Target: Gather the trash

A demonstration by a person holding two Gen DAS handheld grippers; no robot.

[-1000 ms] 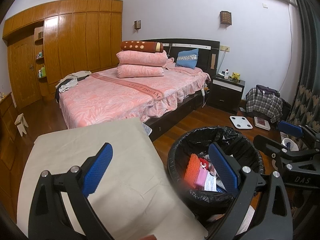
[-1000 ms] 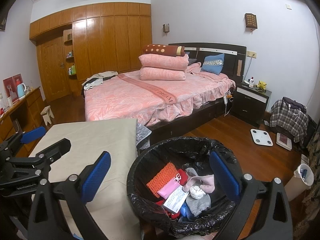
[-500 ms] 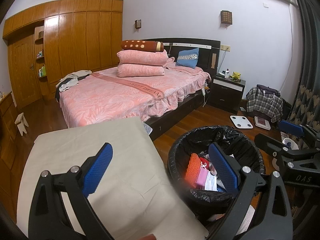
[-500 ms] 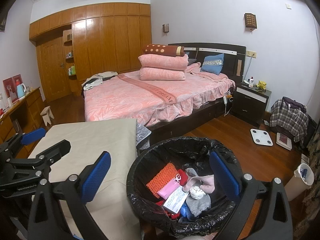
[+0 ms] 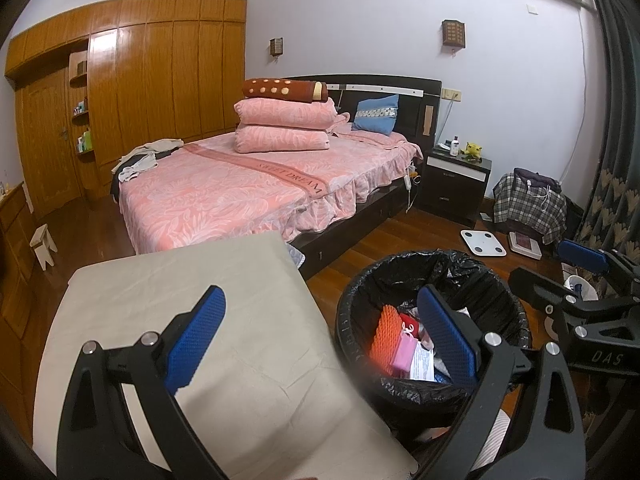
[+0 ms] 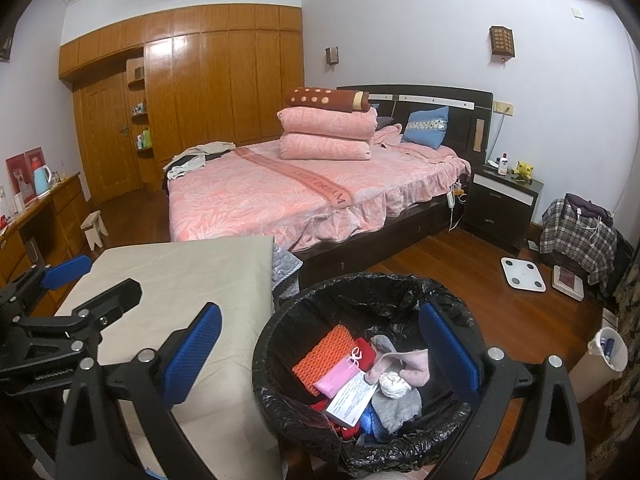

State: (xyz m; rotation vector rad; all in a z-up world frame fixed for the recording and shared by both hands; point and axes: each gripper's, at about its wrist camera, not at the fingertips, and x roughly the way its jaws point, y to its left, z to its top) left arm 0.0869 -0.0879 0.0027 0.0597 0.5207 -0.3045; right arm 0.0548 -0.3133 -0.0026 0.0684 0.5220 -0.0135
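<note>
Both tongs, the left gripper (image 5: 320,336) and right gripper (image 6: 320,344), are held wide and empty. The lined trash bin (image 6: 280,332), at five o'clock from the cloth-covered table (image 6: 180,272), is already loaded with scraps. Beyond, at twelve o'clock, the bed (image 6: 280,196) is best scanned for leftovers before anything is gripped.

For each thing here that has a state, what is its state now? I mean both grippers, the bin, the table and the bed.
left gripper: open, holds nothing
right gripper: open, holds nothing
trash bin: lined with a black bag, partly filled
table: covered with a beige cloth
bed: made, folded blankets stacked on it
</note>
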